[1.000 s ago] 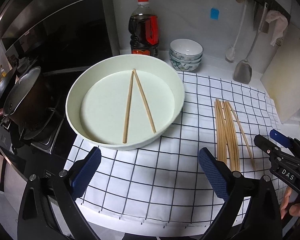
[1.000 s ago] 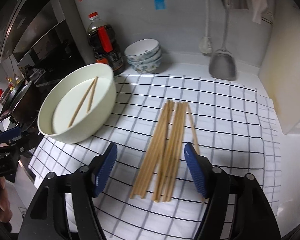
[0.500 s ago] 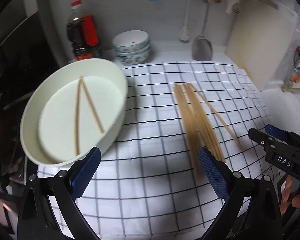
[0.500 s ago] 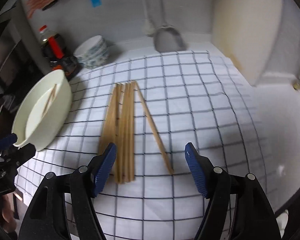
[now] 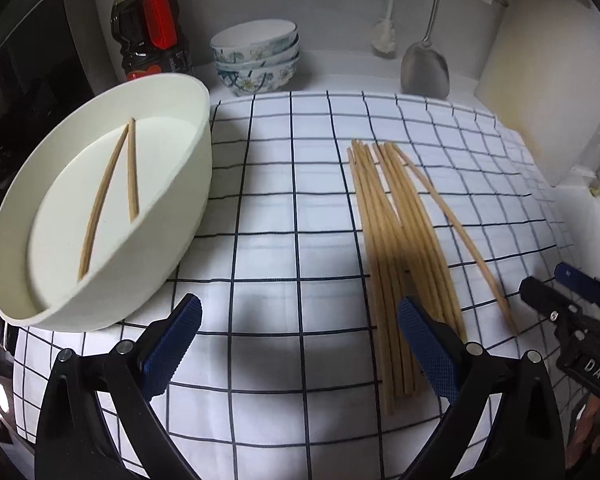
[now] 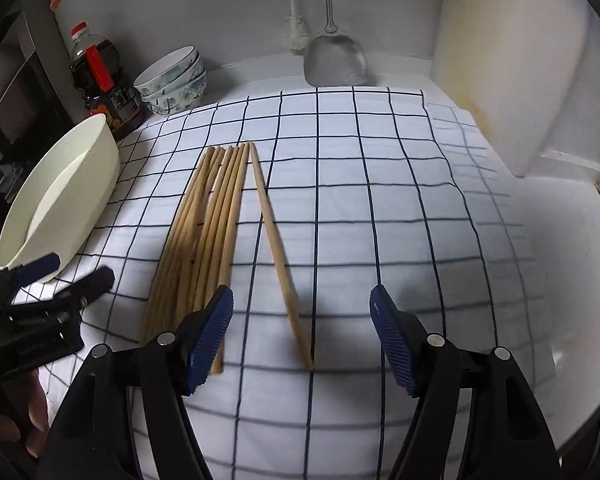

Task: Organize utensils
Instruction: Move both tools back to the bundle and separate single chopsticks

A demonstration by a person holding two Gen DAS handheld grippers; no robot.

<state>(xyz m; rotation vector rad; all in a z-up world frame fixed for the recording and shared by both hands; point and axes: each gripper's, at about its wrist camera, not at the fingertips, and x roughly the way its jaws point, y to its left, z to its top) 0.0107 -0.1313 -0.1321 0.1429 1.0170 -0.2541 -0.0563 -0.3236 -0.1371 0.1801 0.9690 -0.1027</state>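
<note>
A white bowl (image 5: 172, 216) at the left of the checked cloth (image 5: 284, 208) holds two wooden chopsticks (image 5: 131, 172). Several more chopsticks lie bundled (image 5: 400, 240) on the cloth, with a single chopstick (image 5: 460, 232) angled off to their right. My left gripper (image 5: 300, 328) is open and empty low over the cloth, its right finger above the bundle's near end. My right gripper (image 6: 300, 312) is open too. The single chopstick (image 6: 278, 248) has its near end between the fingers, untouched, and the bundle (image 6: 204, 240) lies by the left finger. The bowl (image 6: 72, 200) hides its contents here.
A dark oil bottle (image 5: 148, 28) and stacked patterned bowls (image 5: 256, 56) stand behind the white bowl. A metal spatula (image 5: 424, 68) hangs on the back wall. A pale cutting board (image 5: 548, 80) leans at the right. A stove lies left of the cloth.
Both grippers have come down closer to the cloth and the chopsticks. The left has swung right to the bundle's near end; the right now straddles the single chopstick. Both stay open.
</note>
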